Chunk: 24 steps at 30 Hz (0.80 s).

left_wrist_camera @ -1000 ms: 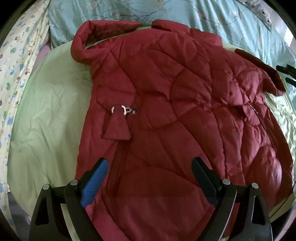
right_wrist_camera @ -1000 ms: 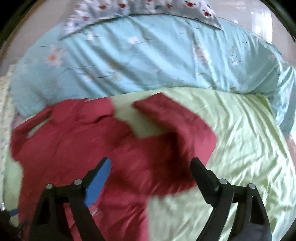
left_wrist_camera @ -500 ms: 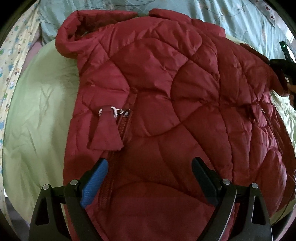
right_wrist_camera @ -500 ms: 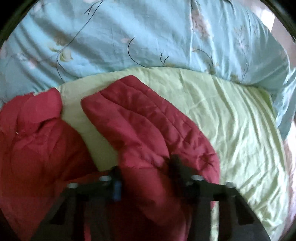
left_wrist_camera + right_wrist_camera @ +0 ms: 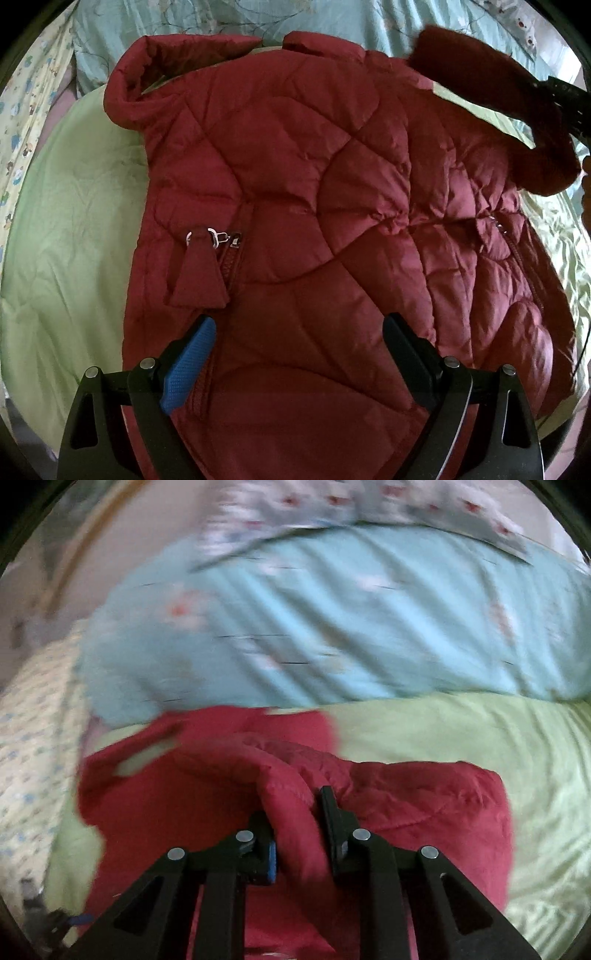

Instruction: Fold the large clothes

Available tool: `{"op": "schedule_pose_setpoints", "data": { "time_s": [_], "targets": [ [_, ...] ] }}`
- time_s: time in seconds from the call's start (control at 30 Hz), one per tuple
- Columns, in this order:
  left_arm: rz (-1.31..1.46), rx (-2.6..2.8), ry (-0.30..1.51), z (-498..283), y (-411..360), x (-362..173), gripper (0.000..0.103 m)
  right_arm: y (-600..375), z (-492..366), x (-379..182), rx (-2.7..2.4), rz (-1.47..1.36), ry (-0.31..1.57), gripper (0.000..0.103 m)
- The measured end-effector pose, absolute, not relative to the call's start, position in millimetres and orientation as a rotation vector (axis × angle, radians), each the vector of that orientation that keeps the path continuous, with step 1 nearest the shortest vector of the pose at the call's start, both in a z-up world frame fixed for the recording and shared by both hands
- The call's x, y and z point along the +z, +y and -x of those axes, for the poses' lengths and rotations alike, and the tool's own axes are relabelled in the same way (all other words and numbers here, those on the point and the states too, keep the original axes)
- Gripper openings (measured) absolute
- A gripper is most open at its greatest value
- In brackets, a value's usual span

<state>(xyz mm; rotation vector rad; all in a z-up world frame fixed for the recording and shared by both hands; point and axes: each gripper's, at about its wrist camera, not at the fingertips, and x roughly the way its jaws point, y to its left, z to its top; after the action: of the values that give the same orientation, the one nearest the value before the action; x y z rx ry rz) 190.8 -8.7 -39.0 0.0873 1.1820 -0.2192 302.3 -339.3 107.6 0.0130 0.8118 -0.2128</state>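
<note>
A dark red quilted jacket [image 5: 295, 177] lies spread front up on a green sheet [image 5: 66, 229], collar [image 5: 147, 74] at the far end. My left gripper [image 5: 299, 332] hovers open over the jacket's lower front, beside the zip tab [image 5: 199, 273], with nothing between its fingers. My right gripper [image 5: 295, 805] is closing its jaws, and a thick fold of the jacket's sleeve [image 5: 424, 812] is pinched between them. In the left wrist view that sleeve [image 5: 491, 92] hangs raised off the bed at the upper right, held by the right gripper [image 5: 569, 99].
A light blue flowered quilt [image 5: 351, 609] is bunched along the far side of the bed. A pale yellow patterned cloth [image 5: 22, 110] runs down the left side. Bare green sheet [image 5: 498, 738] lies to the right of the jacket.
The right gripper went from wide open to clamped on the sleeve, then lifted it off the sheet toward the jacket body. The left gripper stayed open and hardly moved.
</note>
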Motion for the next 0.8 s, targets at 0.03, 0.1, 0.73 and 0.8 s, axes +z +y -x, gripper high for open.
{"op": "schedule_pose_setpoints", "data": {
  "time_s": [0.03,0.1,0.73,0.8],
  "targets": [
    [-0.078,-0.224,1.179,-190,-7,-38,0.092,-324,-302,104,-0.163,-0.009,0.81,0.018],
    [-0.062,-0.227,1.177,-190,-4,-37,0.092,-298,-304,93,-0.086,0.007,0.824,0.019],
    [0.184,-0.396,1.154,-317,18,-16,0.092,-252,-294,-11,0.177,0.188,1.043,0.025],
    [0.186,-0.423,1.16,-341,6,-17,0.092,-251,-294,-13,0.176,0.199,1.047,0.026]
  ]
}}
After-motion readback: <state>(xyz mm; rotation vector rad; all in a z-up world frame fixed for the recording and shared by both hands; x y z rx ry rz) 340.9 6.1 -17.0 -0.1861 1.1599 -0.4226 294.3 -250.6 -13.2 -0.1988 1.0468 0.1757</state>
